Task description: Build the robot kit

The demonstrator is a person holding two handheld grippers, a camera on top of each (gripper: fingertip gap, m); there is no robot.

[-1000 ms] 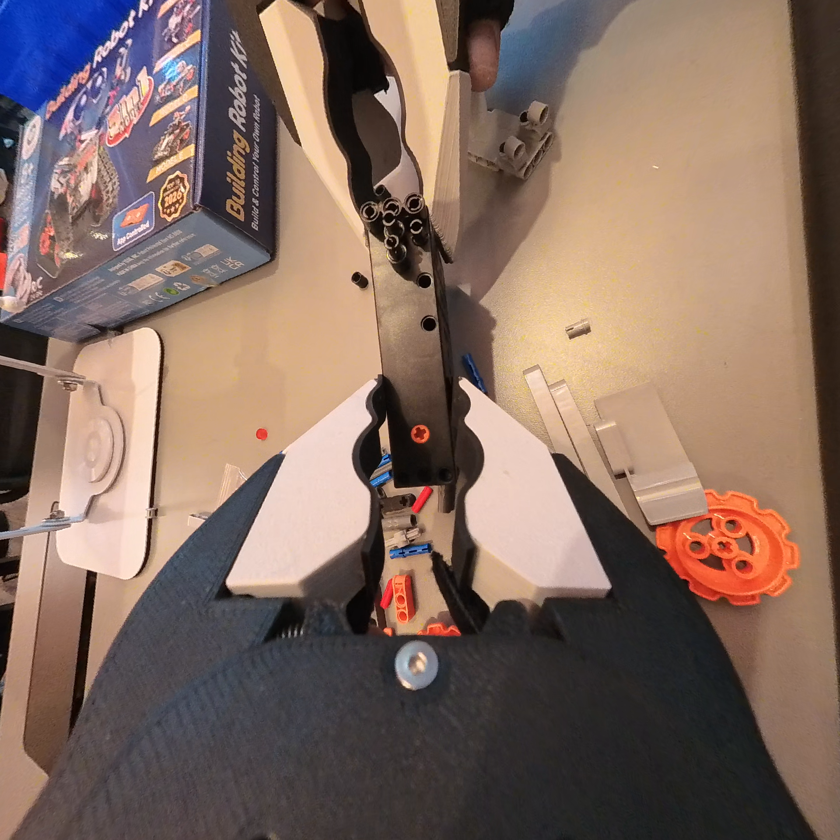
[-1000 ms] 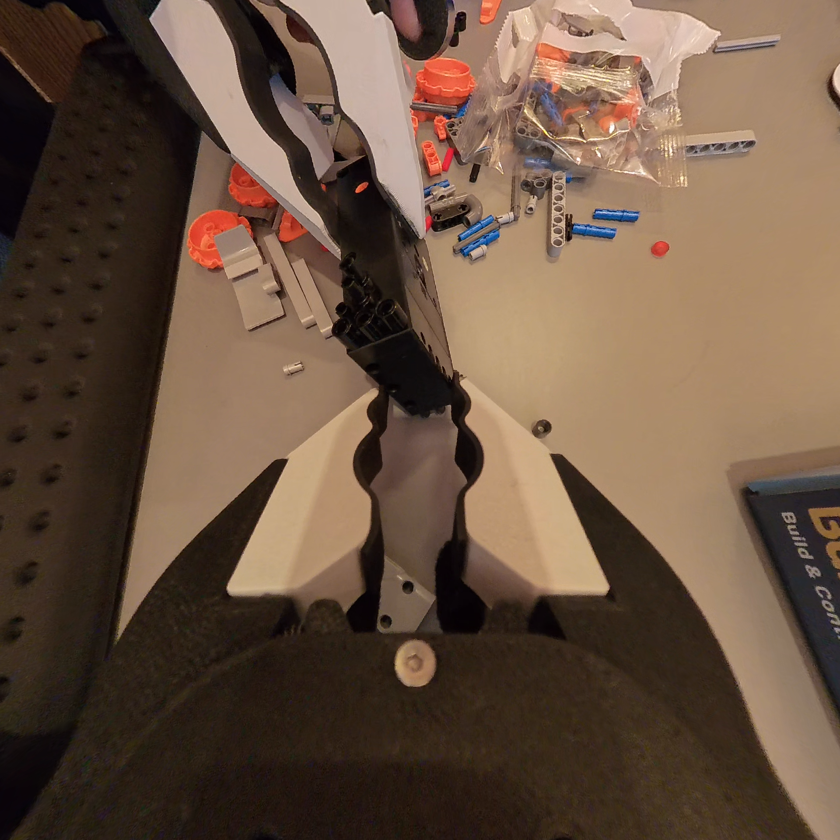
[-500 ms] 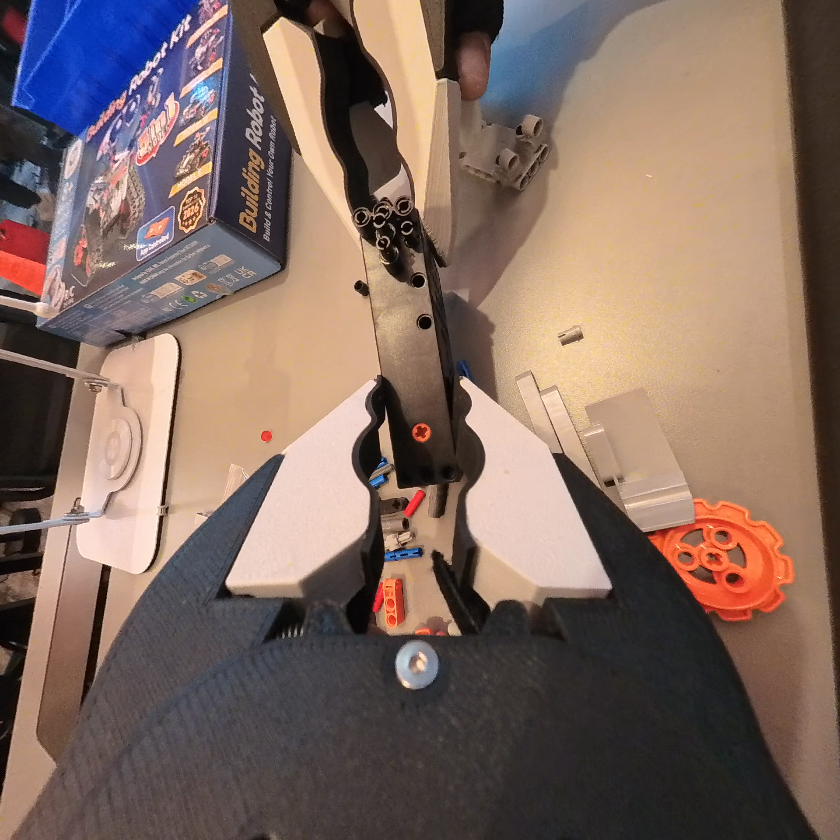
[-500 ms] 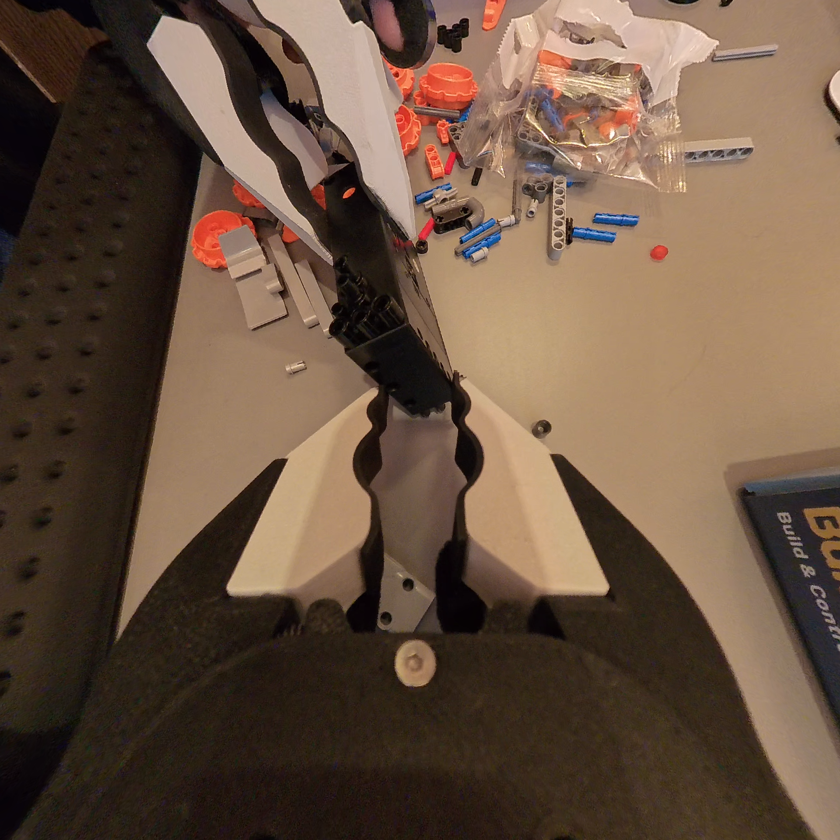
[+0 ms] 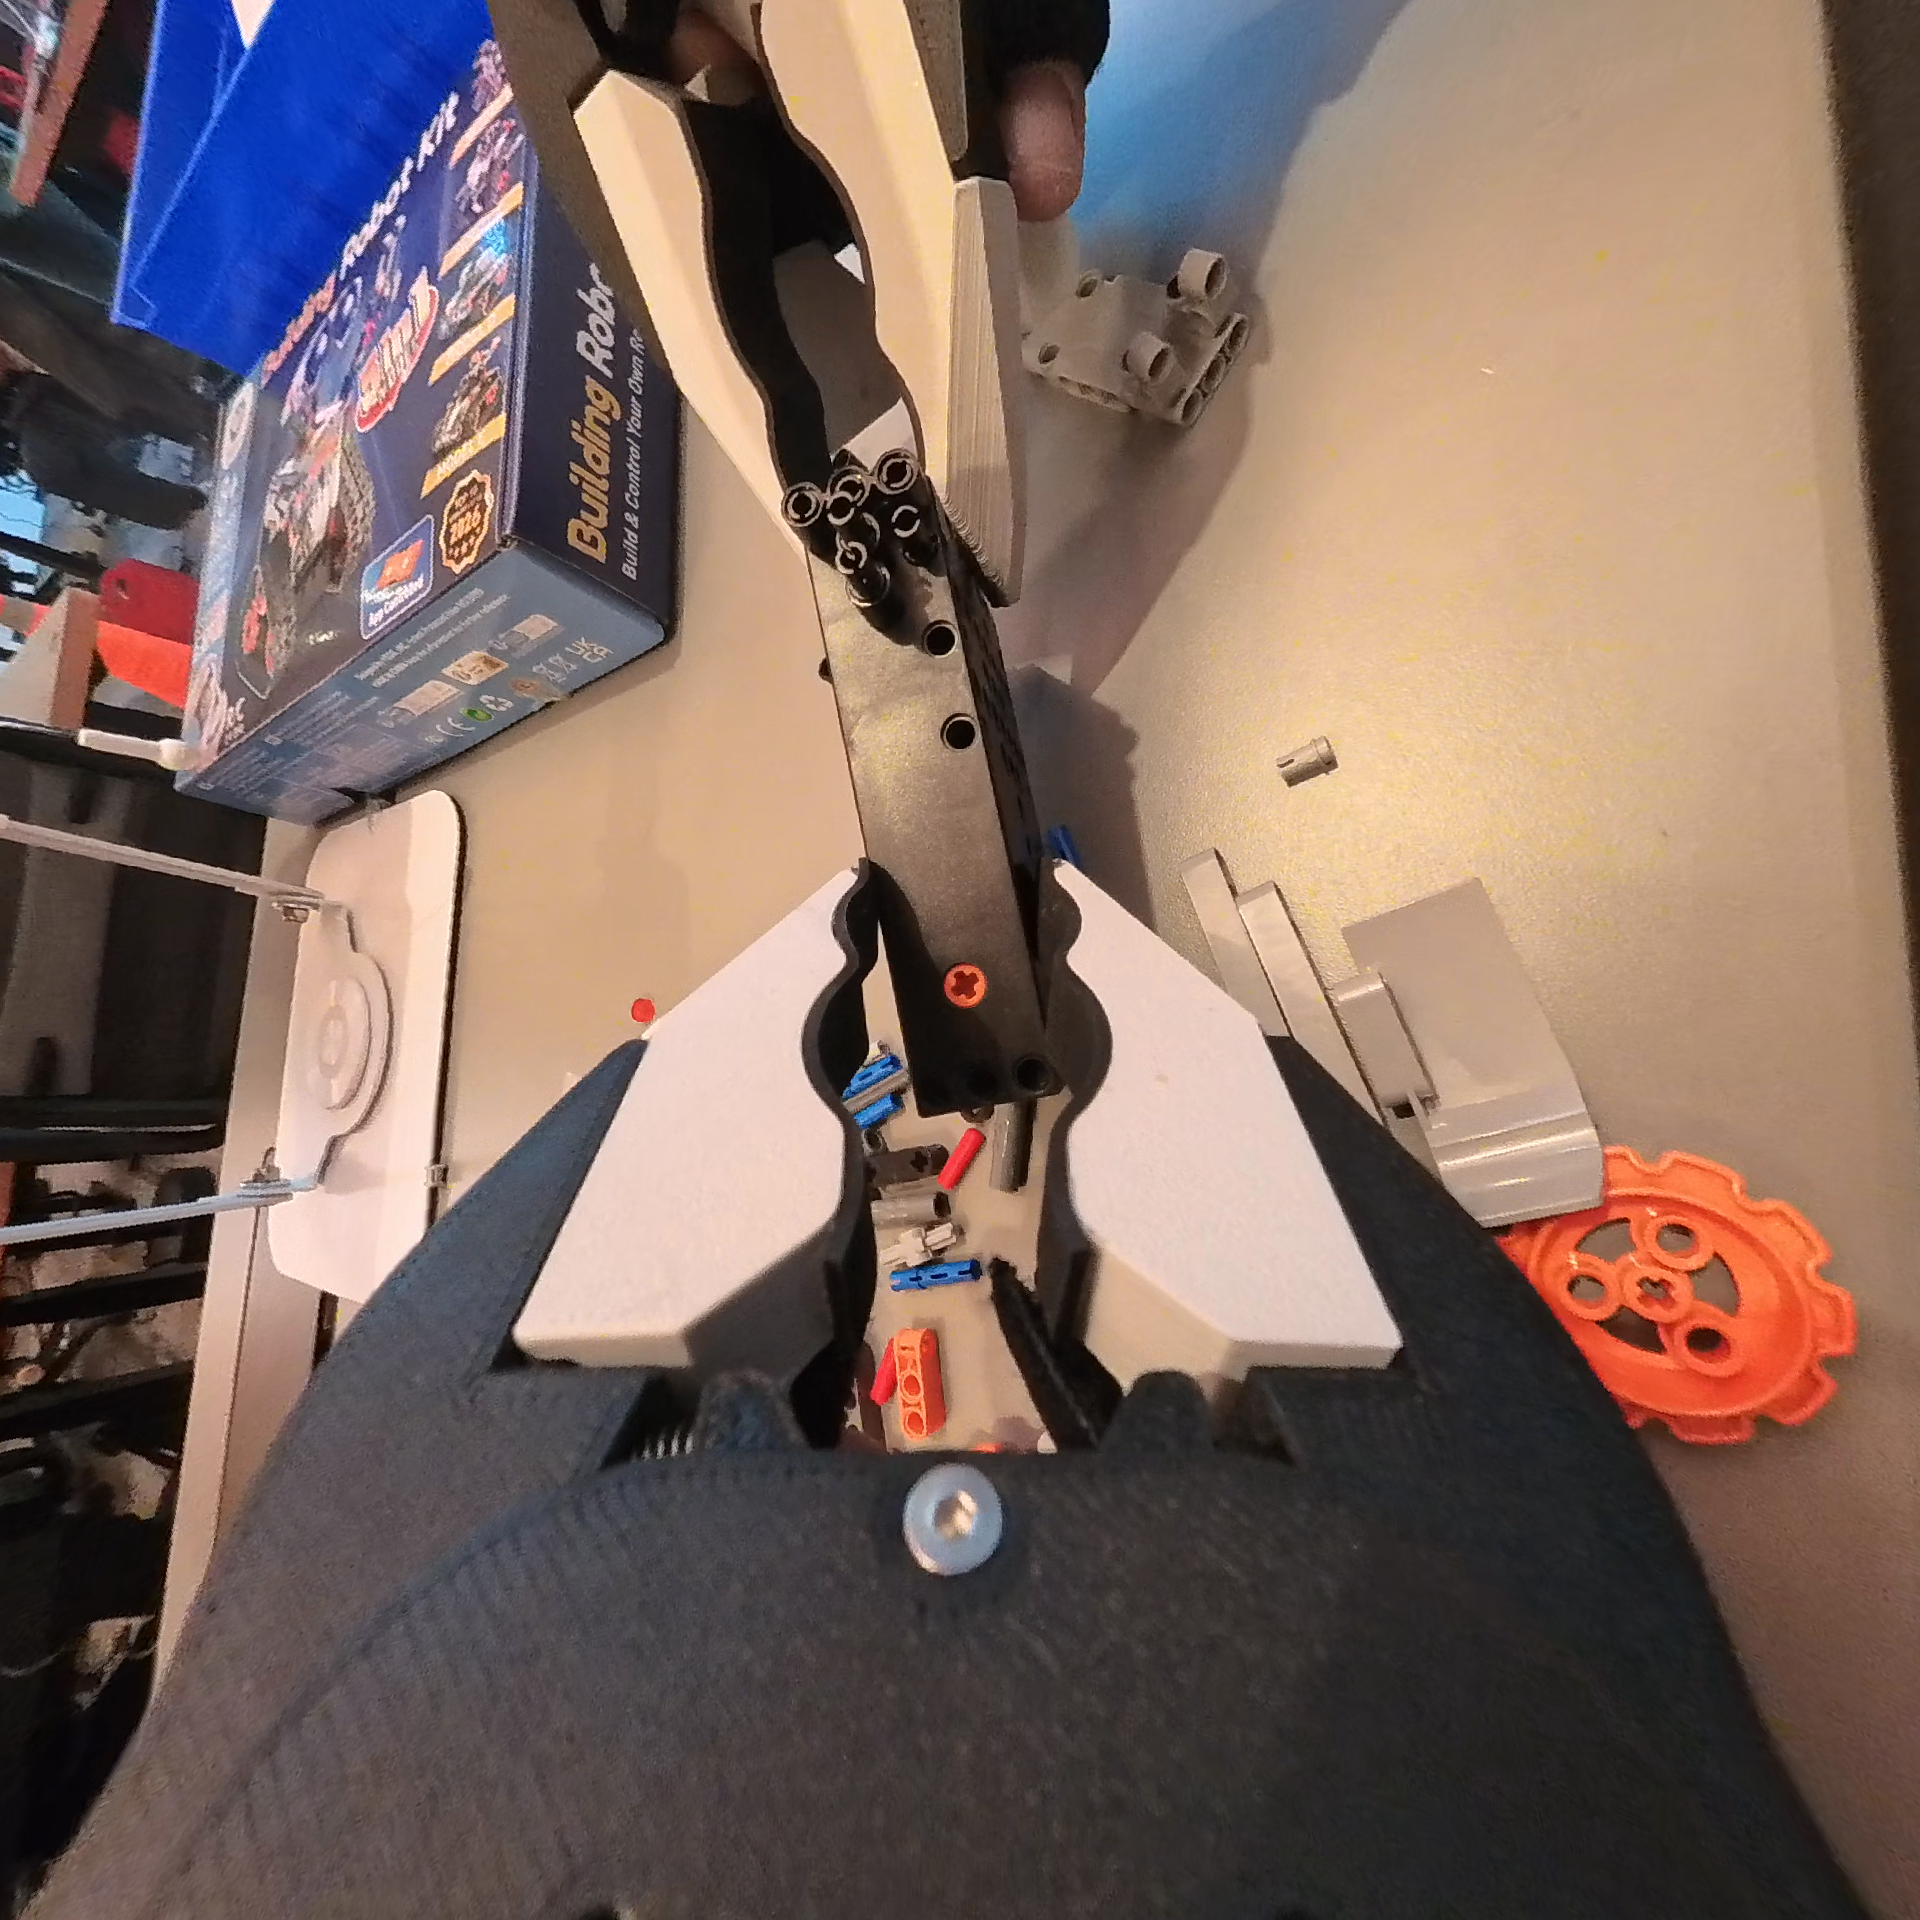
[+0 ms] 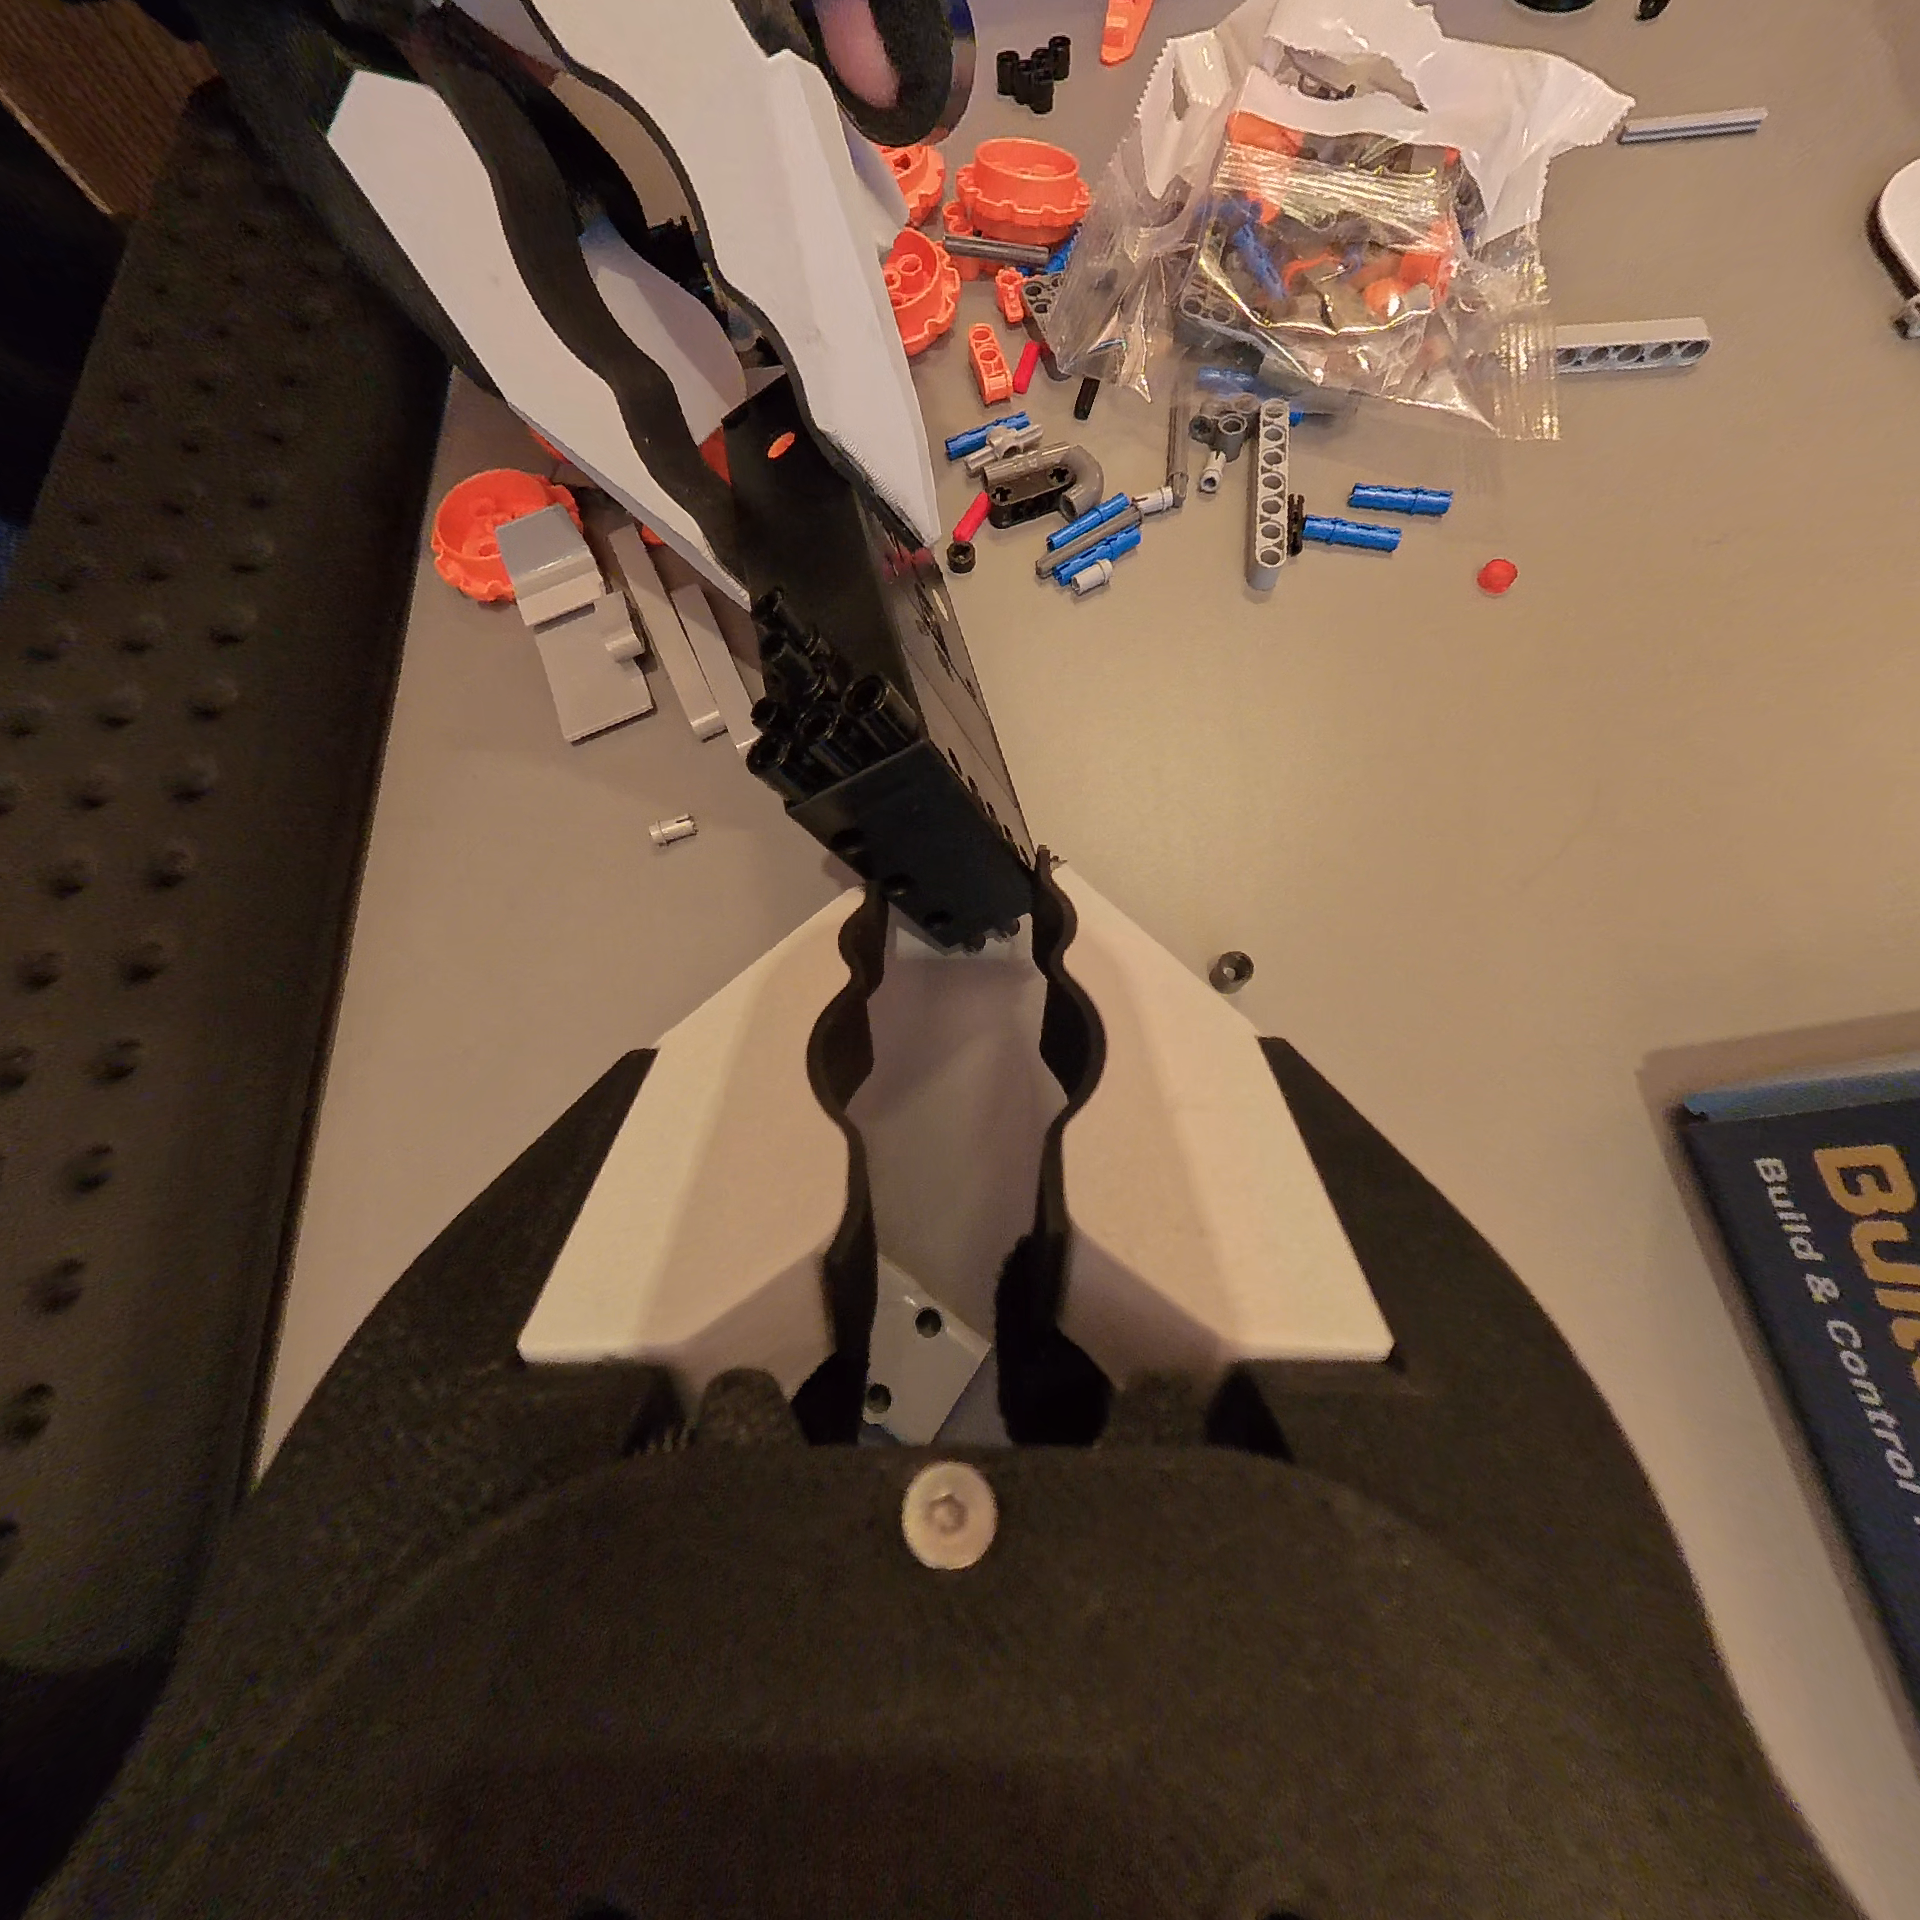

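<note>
A long black block (image 5: 935, 790) with holes, a cluster of black pins (image 5: 862, 509) and an orange pin (image 5: 964, 984) is held above the table between both grippers. My left gripper (image 5: 956, 904) is shut on its orange-pin end. My right gripper (image 6: 956, 904) is shut on the other end of the block (image 6: 904, 831), just past the black pins (image 6: 821, 717). Each gripper shows in the other's view: the right gripper (image 5: 883, 416) with a gloved hand behind it, and the left gripper (image 6: 821, 478).
A dark blue kit box (image 5: 436, 499) lies left; it also shows in the right wrist view (image 6: 1829, 1299). An orange gear (image 5: 1673, 1299), grey panels (image 5: 1455, 1060), a grey connector (image 5: 1143, 353), an open bag of parts (image 6: 1320, 239) and loose pins lie around. A black foam mat (image 6: 156, 831) borders the table. My right fingertips sit around 6 cm from my left ones.
Both grippers keep their hold on the black block. The pair has shifted and tilted slightly; in the left wrist view the box and table parts have drifted a little right and down.
</note>
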